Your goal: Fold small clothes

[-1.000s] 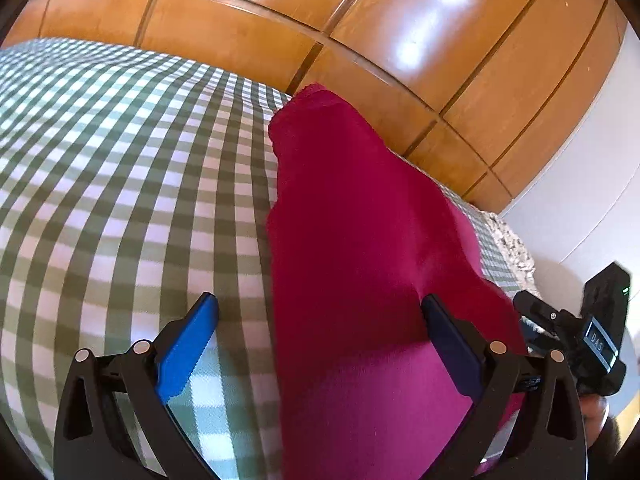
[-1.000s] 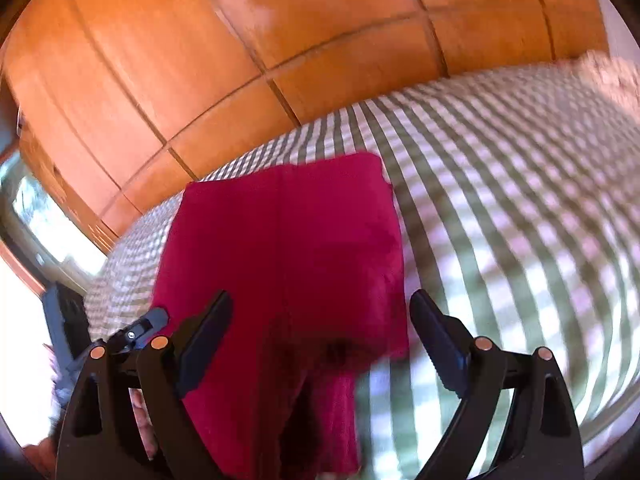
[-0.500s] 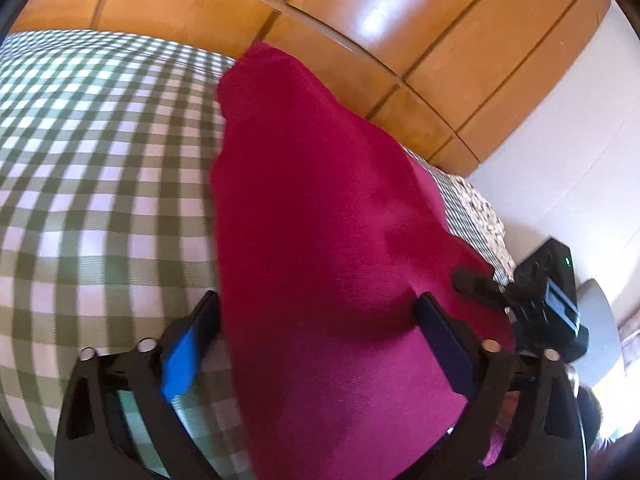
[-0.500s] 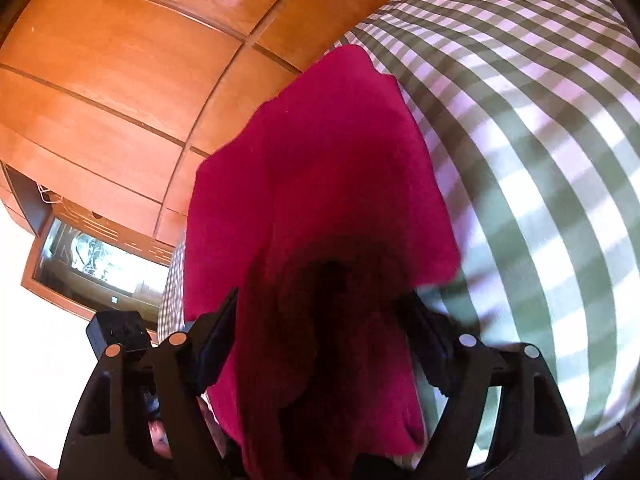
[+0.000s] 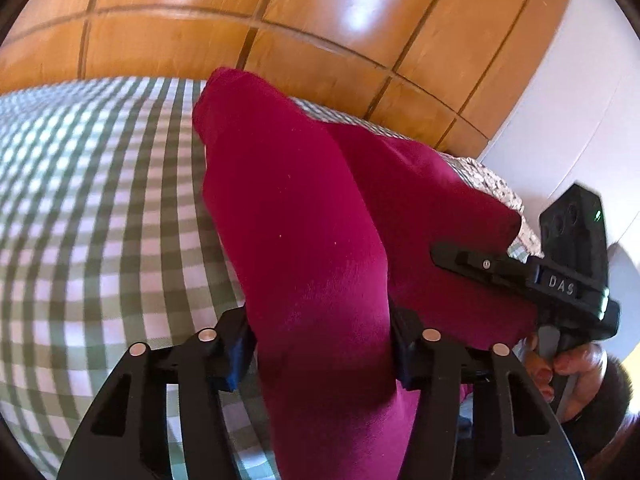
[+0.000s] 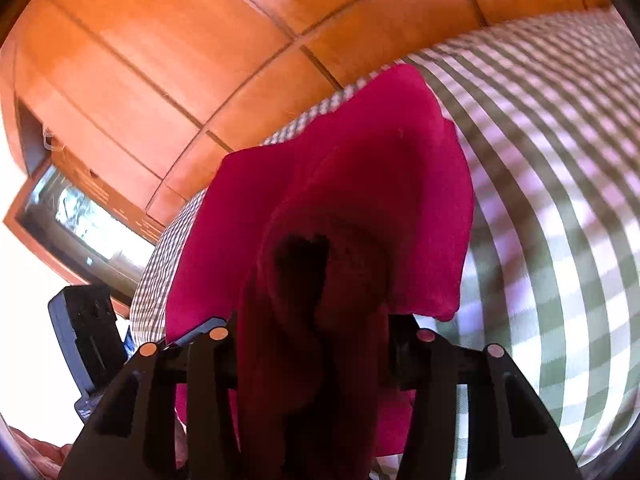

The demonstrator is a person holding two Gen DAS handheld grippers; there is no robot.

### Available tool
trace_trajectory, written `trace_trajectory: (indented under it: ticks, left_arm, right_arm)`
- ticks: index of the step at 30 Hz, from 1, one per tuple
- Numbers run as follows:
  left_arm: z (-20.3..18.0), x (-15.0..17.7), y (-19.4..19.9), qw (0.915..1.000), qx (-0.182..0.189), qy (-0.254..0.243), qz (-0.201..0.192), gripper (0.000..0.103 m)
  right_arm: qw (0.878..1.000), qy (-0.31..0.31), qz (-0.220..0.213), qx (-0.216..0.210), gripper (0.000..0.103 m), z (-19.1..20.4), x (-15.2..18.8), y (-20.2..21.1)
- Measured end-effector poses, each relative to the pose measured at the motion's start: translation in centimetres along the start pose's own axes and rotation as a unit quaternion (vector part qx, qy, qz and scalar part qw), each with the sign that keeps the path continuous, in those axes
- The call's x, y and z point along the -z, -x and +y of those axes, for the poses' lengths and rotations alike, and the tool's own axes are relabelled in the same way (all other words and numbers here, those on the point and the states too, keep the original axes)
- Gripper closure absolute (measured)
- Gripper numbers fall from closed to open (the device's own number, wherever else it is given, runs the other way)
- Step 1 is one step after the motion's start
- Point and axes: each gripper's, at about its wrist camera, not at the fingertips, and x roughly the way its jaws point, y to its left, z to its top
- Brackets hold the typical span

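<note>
Grasp step: both claws, left claw (image 5: 322,354) and right claw (image 6: 312,354), closing on red garment (image 5: 296,216) (near edge); next, lift and fold toward far bed (image 5: 100,208) side.

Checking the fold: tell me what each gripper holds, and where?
Both are closing on the red garment: left gripper and right gripper each around a bunched near edge.

We note a soft matt cloth garment (image 5: 304,240), a woven checked bedcover (image 5: 100,208), and glossy varnished wood panelling (image 5: 280,4) at 12 o'clock.
</note>
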Motion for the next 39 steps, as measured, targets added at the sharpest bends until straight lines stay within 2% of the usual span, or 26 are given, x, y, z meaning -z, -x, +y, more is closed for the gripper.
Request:
trace_trajectory:
  ticks: [4, 10, 27, 39]
  left_arm:
    - [-0.8, -1.1, 1.0, 0.9985, -0.027, -0.039, -0.028, 0.051]
    - [0.6, -3.3, 1.4, 0.9963, -0.050, -0.048, -0.050, 0.051]
    - [8.6, -10.8, 0.1, 0.9886, -0.128, -0.023, -0.076, 0.051]
    - [15.6, -15.5, -1.7, 0.9796, -0.178, 0.003, -0.092, 0.051]
  right_arm:
    - [0.999, 0.034, -0.017, -0.008, 0.058, 2.0, -0.8, -0.1]
    - [0.998, 0.048, -0.026, -0.029, 0.058, 3.1, -2.5, -2.0]
    - [0.993, 0.089, -0.012, -0.071, 0.058, 6.7, -9.6, -12.3]
    - [0.988, 0.131, -0.013, -0.081, 0.058, 9.4, -12.8, -18.5]
